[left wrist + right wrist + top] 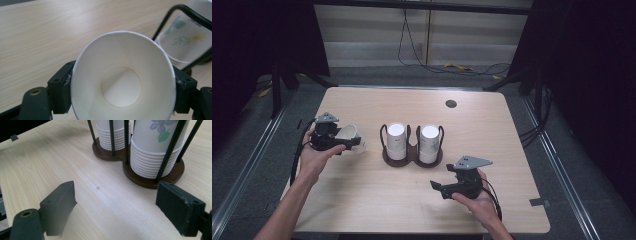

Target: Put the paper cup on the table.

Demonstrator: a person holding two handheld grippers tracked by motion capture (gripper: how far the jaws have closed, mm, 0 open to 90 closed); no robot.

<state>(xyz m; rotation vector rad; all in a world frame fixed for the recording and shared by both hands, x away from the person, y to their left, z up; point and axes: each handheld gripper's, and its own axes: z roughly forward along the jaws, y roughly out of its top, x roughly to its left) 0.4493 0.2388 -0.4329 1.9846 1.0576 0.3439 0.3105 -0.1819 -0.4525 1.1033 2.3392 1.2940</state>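
Note:
A white paper cup (pixel 122 82) lies on its side between the jaws of my left gripper (pixel 122 92), its open mouth facing the camera; the jaws press its two sides. In the high view that left gripper (pixel 354 142) holds the cup (pixel 348 133) above the table's left part, left of a dark two-post cup holder (pixel 412 157). The holder carries two upside-down stacks of white cups (pixel 395 141) (pixel 429 143). My right gripper (pixel 438 187) hovers near the front of the table, right of centre, open with nothing between its jaws, pointing toward the holder (pixel 150 180).
The light wooden table (pixel 492 125) has a round cable hole (pixel 451 104) at the back right. Black cables trail from both grippers toward the table's front. Floor, rails and cables lie beyond the far edge.

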